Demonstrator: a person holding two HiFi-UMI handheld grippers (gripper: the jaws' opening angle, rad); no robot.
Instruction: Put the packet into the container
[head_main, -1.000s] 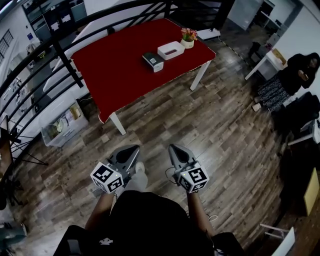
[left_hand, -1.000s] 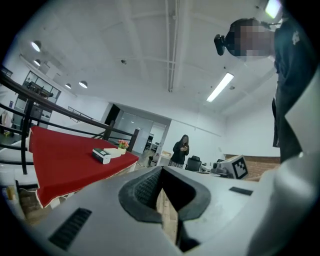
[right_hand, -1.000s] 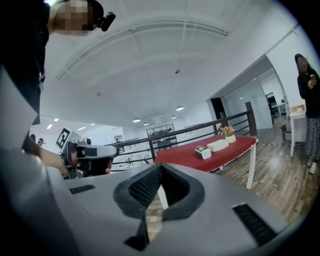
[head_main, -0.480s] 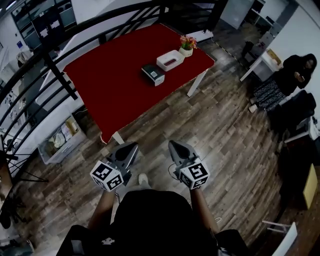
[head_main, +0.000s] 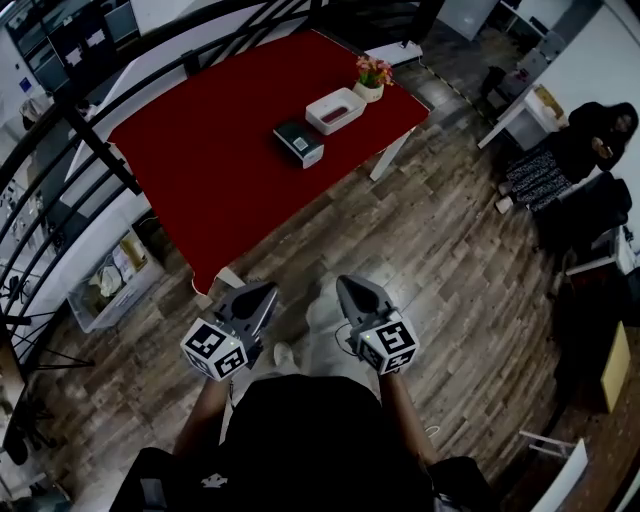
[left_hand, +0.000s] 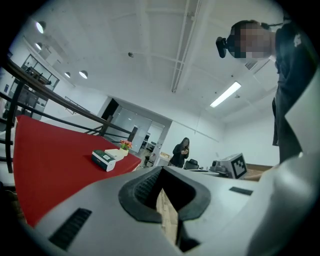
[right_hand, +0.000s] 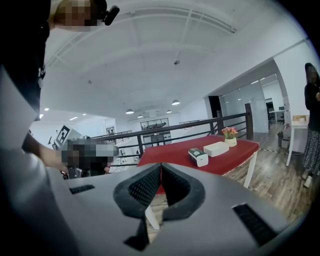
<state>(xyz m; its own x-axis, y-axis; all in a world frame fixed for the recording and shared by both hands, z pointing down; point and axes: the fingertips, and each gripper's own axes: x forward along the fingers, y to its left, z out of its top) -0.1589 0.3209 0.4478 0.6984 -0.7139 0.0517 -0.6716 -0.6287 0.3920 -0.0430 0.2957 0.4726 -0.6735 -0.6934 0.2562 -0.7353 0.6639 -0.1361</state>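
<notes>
Lying on the red surface (head_main: 200, 140) just beside the container (head_main: 335, 110), the packet (head_main: 298, 142) looks light and stiff, best pinched across its width; left tool (head_main: 262, 295) and right tool (head_main: 350, 288) are pressed together, empty.

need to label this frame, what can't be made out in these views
- Print on the packet: too small in every view.
- Inside of the white container: its wall hides it in both gripper views; too small in the head view.
- Far legs of the red table: under the tabletop in the head view.
- Contents of the clear bin by the railing: too small, head view.
</notes>
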